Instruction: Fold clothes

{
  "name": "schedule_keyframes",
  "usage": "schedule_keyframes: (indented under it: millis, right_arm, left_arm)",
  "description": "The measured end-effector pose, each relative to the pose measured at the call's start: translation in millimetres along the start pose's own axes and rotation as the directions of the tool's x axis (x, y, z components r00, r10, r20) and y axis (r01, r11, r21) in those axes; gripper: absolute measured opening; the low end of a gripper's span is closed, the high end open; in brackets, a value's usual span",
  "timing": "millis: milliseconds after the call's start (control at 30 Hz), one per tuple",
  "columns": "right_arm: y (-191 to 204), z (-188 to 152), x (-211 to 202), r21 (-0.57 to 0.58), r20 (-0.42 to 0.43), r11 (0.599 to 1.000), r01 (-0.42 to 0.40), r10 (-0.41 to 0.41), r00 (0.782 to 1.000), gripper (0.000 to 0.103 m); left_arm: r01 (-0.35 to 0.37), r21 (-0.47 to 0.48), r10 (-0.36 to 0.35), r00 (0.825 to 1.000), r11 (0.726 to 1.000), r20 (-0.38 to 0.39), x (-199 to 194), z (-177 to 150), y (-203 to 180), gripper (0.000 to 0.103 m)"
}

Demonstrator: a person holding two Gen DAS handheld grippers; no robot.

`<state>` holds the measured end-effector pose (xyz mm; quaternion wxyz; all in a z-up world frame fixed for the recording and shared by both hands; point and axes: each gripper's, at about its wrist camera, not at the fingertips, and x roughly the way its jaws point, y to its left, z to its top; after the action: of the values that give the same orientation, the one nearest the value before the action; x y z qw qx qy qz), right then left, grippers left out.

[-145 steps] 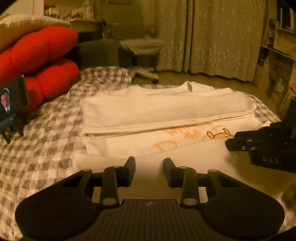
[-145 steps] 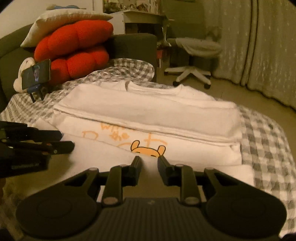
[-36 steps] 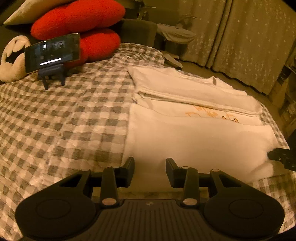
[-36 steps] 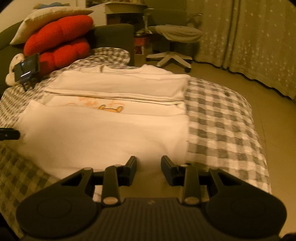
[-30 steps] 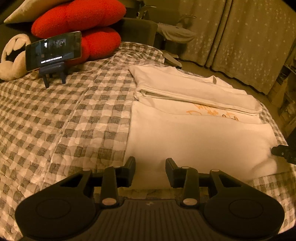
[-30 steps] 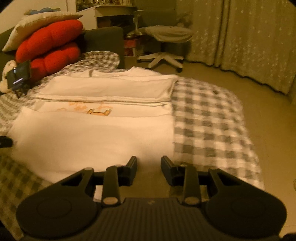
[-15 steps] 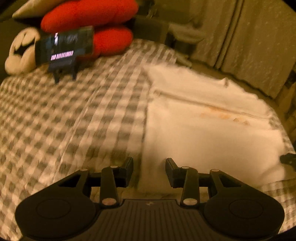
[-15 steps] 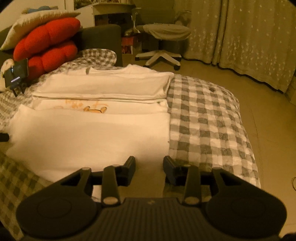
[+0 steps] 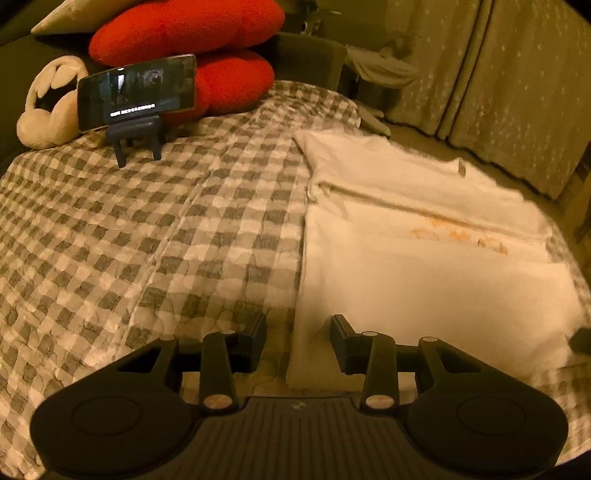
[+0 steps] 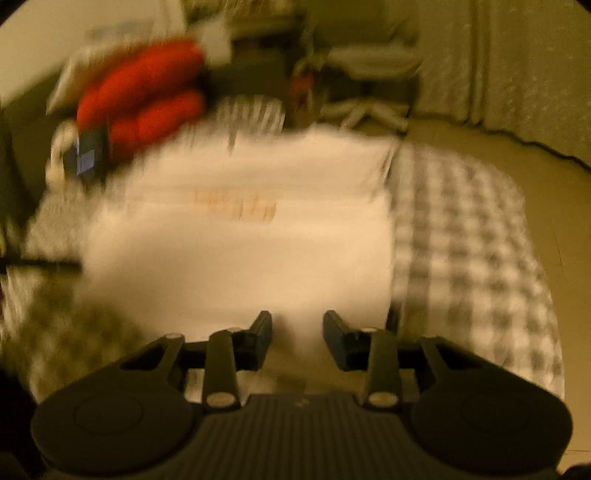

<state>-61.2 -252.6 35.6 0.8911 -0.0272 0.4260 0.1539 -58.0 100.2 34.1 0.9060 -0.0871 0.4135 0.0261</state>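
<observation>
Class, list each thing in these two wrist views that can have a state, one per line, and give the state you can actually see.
white T-shirt: partly folded, both long sides turned in, orange print showing between them, flat on the bed.
left gripper: open, empty, at the shirt's near left corner.
right gripper: open, empty, at the shirt's near edge; view blurred.
phone: screen lit, propped on its stand.
curtains: drawn shut.

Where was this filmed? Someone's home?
Most likely a bedroom at home: a bed with a checked cover, red cushions at its head, long curtains, and a white T-shirt laid out for folding.
</observation>
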Motion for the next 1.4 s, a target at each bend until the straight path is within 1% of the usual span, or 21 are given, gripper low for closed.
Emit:
schedule_keyframes:
  millis: [33, 133, 200, 300, 367, 433, 533, 600, 667, 767, 833, 967, 1100, 1167, 1300, 1333, 1367, 1400]
  right_arm:
    - [3, -2, -1, -0.029, -0.002, 1.000, 0.013, -0.013, 1.000, 0.029]
    - [-6, -8, -8, -0.002, -0.022, 1.000, 0.000, 0.000, 1.000, 0.029]
    - [-6, -11, -11, -0.018, -0.029, 1.000, 0.001, -0.001, 1.000, 0.029]
    - [-4, -13, -12, -0.037, -0.035, 0.999, 0.001, -0.002, 0.999, 0.029]
    - [-6, -13, -14, -0.027, -0.036, 1.000, -0.008, 0.007, 0.999, 0.029]
    - [-8, -13, -15, -0.014, -0.024, 1.000, -0.012, 0.012, 1.000, 0.029]
    - [-7, -11, -23, -0.030, 0.047, 0.999, 0.018, -0.016, 0.999, 0.031]
    - [-8, -9, -24, -0.008, 0.061, 1.000, 0.001, 0.000, 0.998, 0.031]
    - [-7, -8, -20, -0.008, 0.051, 1.000, -0.004, 0.005, 0.999, 0.031]
    - [-2, -10, -9, -0.045, -0.007, 0.999, 0.014, -0.014, 1.000, 0.030]
    - [0, -10, -9, -0.065, -0.022, 0.998, 0.022, -0.023, 1.000, 0.030]
    - [-3, -12, -11, -0.060, -0.032, 0.998, 0.019, -0.021, 0.999, 0.027]
    - [-2, -13, -15, -0.067, -0.008, 0.997, 0.036, -0.037, 0.999, 0.027]
    - [-2, -13, -17, -0.075, 0.020, 0.996, 0.047, -0.045, 0.999, 0.028]
    - [4, -10, -22, -0.078, 0.078, 0.997, 0.029, -0.023, 0.997, 0.031]
    - [5, -8, -20, -0.072, 0.078, 0.997, 0.029, -0.023, 0.997, 0.033]
    - [5, -8, -19, -0.072, 0.076, 0.996, 0.045, -0.040, 0.996, 0.034]
    - [2, -7, -18, -0.056, 0.074, 0.996, 0.068, -0.064, 0.995, 0.038]
  left_arm:
    - [-0.007, 0.013, 0.007, 1.000, 1.000, 0.002, 1, -1, -1, 0.038]
    - [-0.023, 0.038, 0.023, 1.000, 0.999, 0.005, 1, -2, -3, 0.039]
    - [-0.028, 0.047, 0.028, 1.000, 0.998, 0.008, 1, -2, -3, 0.039]
    - [-0.028, 0.036, 0.028, 1.000, 0.999, 0.011, 0, -1, -3, 0.038]
    - [-0.031, 0.035, 0.031, 0.999, 0.999, 0.015, 0, -1, -2, 0.038]
    - [-0.033, 0.035, 0.032, 0.999, 0.999, 0.017, 0, -1, -1, 0.038]
    - [-0.029, 0.026, 0.029, 0.999, 0.999, 0.021, -2, -1, -1, 0.038]
    - [-0.032, 0.039, 0.030, 0.999, 0.999, 0.043, -4, 0, -3, 0.038]
    - [-0.034, 0.051, 0.031, 0.998, 0.998, 0.061, -6, 1, -5, 0.038]
    - [-0.017, 0.049, 0.015, 1.000, 0.999, 0.027, -1, 0, -6, 0.037]
    - [-0.012, 0.033, 0.012, 1.000, 0.999, 0.017, 1, 0, -3, 0.034]
    - [-0.028, 0.035, 0.027, 0.999, 0.999, 0.025, 0, -1, -3, 0.033]
    - [-0.020, 0.023, 0.019, 1.000, 1.000, 0.019, -1, 0, -1, 0.033]
    - [-0.016, 0.018, 0.016, 1.000, 1.000, 0.017, -1, 0, 0, 0.033]
    - [-0.011, 0.030, 0.010, 1.000, 0.999, 0.022, -2, 0, -4, 0.033]
    - [-0.008, 0.030, 0.007, 1.000, 1.000, 0.025, -2, 0, -5, 0.033]
    - [-0.010, 0.032, 0.009, 1.000, 0.999, 0.025, -2, 0, -5, 0.033]
    - [-0.012, 0.033, 0.011, 1.000, 0.999, 0.025, -2, 0, -6, 0.033]
